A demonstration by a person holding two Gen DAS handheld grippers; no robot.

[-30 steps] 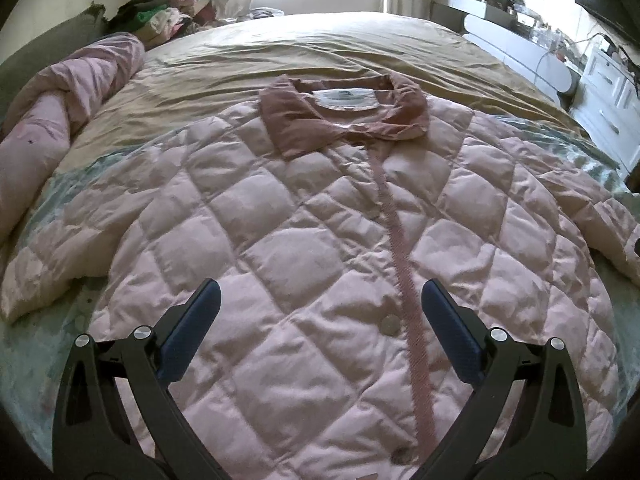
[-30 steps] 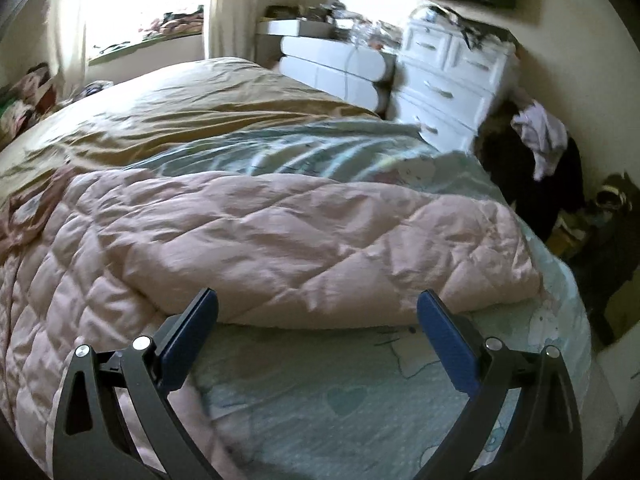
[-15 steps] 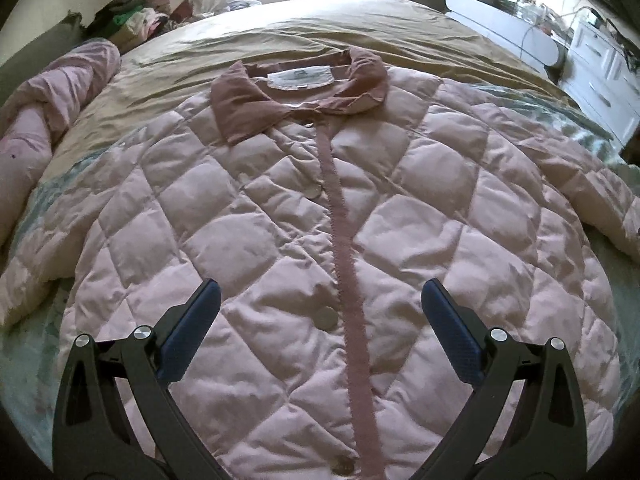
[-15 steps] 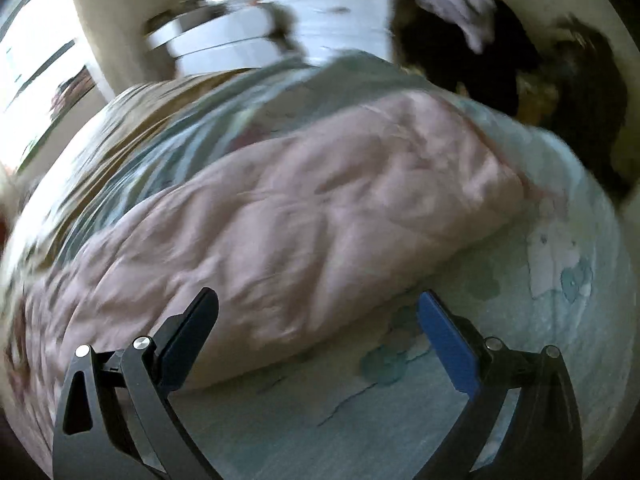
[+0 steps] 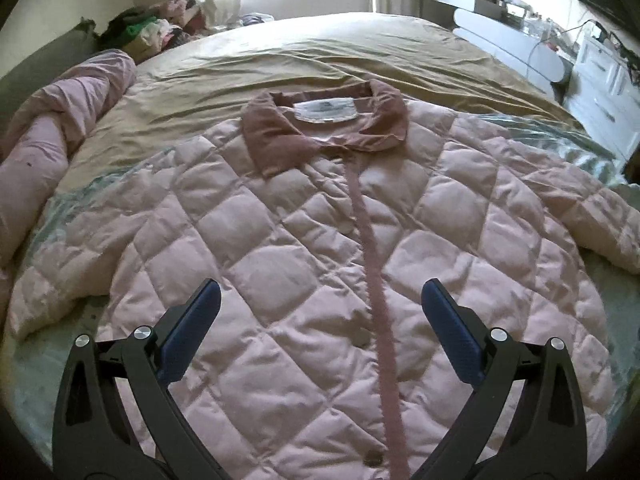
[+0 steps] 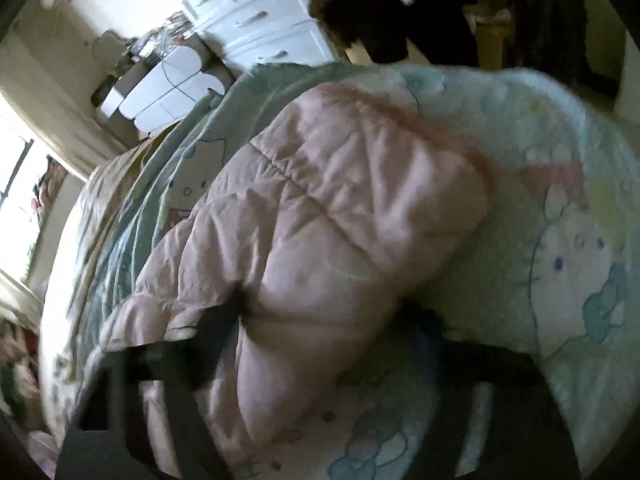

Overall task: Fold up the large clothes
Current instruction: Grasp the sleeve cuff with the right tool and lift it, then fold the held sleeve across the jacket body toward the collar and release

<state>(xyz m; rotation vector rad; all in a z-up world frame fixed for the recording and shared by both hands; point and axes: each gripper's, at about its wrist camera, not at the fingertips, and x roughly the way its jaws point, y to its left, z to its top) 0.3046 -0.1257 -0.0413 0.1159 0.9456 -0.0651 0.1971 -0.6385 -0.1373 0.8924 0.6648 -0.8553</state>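
A pink quilted jacket (image 5: 320, 248) lies flat and face up on the bed, with a darker pink collar (image 5: 320, 128) at the far end and both sleeves spread out. My left gripper (image 5: 316, 300) is open and empty above the jacket's lower front. In the right wrist view the jacket's right sleeve (image 6: 340, 220) fills the middle. My right gripper (image 6: 328, 320) is blurred and tilted, with the sleeve between its fingers near the cuff end; I cannot tell whether it is closed on it.
The bed carries a tan sheet (image 5: 340, 52) and a pale green cartoon-print sheet (image 6: 560, 240). A rolled pink quilt (image 5: 52, 128) lies at the left. White drawers (image 6: 260, 20) and a dark pile of clothes (image 6: 400, 12) stand beside the bed on the right.
My right gripper has rolled and moved in onto the sleeve, which now sits between its fingers. My left gripper has drifted slightly over the jacket, staying open.
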